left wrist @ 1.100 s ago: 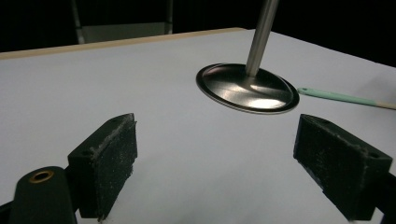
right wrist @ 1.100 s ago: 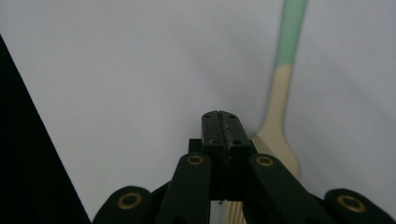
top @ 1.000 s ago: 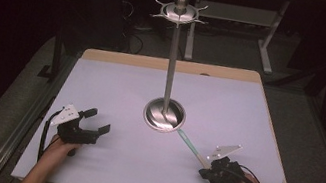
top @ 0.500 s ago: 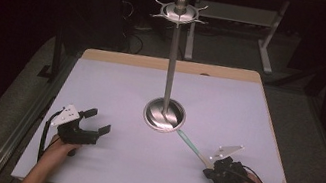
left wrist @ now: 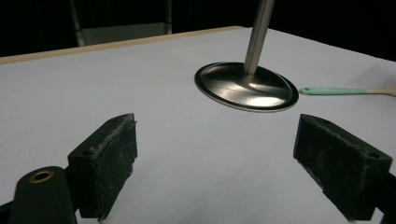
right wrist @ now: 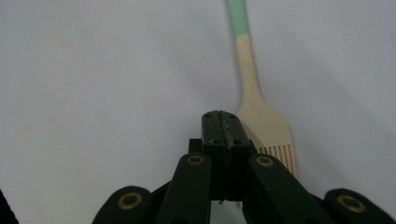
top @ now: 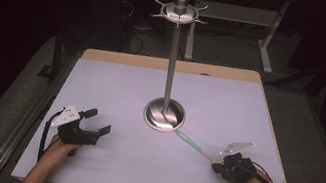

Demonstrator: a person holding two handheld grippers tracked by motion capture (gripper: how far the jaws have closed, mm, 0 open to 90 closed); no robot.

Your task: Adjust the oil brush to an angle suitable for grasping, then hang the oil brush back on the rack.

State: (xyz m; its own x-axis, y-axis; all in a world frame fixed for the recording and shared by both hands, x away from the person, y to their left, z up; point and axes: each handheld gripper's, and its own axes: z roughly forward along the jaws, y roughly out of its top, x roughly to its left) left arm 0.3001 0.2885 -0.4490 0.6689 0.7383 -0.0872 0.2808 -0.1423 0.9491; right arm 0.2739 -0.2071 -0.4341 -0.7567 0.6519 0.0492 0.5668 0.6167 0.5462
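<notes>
A tall metal stand (top: 172,63) rises from a round shiny base (top: 164,114) at mid-table, with a ring of hooks (top: 180,9) at its top. A utensil with a mint-green handle and a cream slotted head (top: 194,146) lies flat, running from the base toward the right hand. My right gripper (top: 216,168) is shut, its jaws pressed together with nothing between them, just left of the cream head (right wrist: 261,121) in the right gripper view. My left gripper (top: 101,120) rests low over the table at front left, open and empty, facing the base (left wrist: 246,86).
The white table top (top: 121,84) has a wooden strip along its far edge (top: 155,63). Dark floor and a desk frame (top: 266,43) lie behind it. Cables trail from both grippers toward the person's side.
The right hand has drifted slightly to the right beside the utensil's head. The left gripper, the utensil and the stand have stayed put.
</notes>
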